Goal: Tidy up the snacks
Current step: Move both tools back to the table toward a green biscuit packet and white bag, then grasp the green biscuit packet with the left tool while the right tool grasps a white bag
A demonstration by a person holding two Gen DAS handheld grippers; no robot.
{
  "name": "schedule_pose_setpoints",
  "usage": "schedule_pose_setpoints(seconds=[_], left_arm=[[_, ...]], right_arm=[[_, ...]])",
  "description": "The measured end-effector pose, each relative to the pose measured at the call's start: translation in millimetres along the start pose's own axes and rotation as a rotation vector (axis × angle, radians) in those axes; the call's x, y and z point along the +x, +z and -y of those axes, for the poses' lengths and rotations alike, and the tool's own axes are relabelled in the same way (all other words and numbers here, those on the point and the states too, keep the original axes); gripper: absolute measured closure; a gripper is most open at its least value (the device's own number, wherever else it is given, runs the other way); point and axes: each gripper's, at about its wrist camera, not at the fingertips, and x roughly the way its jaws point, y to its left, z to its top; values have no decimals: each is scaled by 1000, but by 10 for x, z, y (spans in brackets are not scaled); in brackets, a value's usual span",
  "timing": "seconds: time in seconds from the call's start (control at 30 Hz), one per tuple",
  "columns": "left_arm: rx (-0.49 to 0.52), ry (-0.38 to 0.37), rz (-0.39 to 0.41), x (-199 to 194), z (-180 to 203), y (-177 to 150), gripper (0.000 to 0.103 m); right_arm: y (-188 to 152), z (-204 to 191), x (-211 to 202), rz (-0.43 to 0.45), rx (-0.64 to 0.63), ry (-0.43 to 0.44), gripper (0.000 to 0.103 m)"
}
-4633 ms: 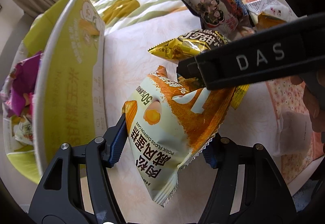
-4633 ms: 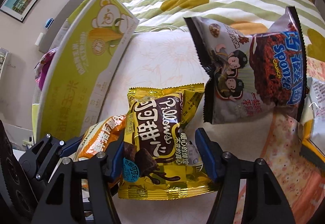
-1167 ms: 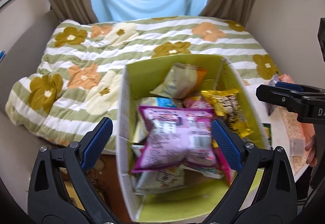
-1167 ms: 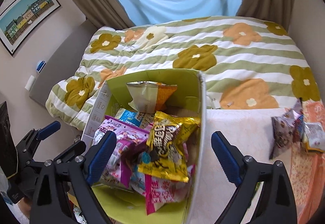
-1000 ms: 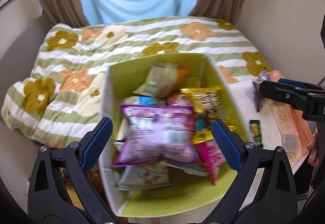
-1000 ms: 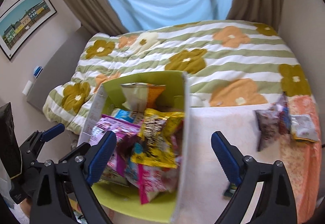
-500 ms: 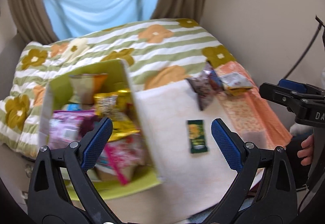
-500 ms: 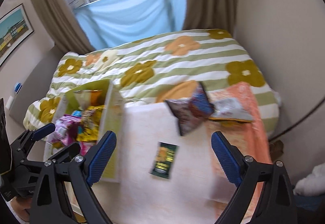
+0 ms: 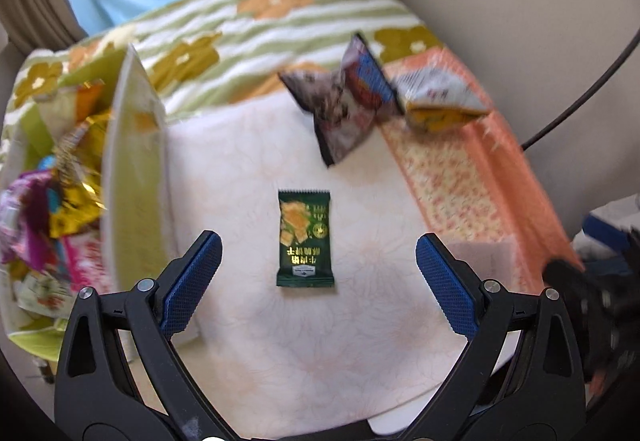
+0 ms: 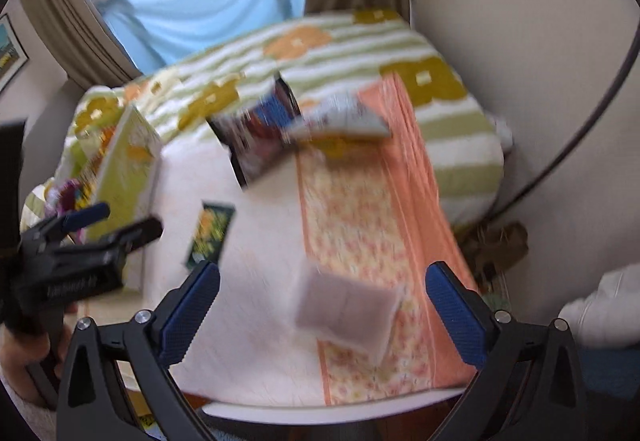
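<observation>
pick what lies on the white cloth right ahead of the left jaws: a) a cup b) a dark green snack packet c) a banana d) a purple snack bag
b: the dark green snack packet lies flat on the white cloth, straight ahead of the open, empty left gripper.

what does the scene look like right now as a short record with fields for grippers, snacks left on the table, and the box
left gripper: open, empty, above the dark green cracker packet
right gripper: jaws opening, nothing between them
snacks on table: green packet; dark crumpled chip bag; white and yellow bag beside it
box: yellow-green cardboard box at the table's left, holding several snack bags
</observation>
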Motion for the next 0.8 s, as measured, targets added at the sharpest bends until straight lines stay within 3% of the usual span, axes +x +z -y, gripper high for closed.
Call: schedule_pose_setpoints(seconds=[0.23,0.4,0.57,0.8], left_arm=[[45,33,-123,706,-37,-11,7],[84,36,-178,998,-90,-39,16],[116,27,-217,1167,-102,-52,30],[148,-10,-215,1237,-145,-16,38]], right_arm=[[-382,77,398,-54,94,-43,0],[-487,104,626,-74,153,-91,0],[-499,113,786,-93,193,-126,0],[-499,112,911,-126,203,-166,0]])
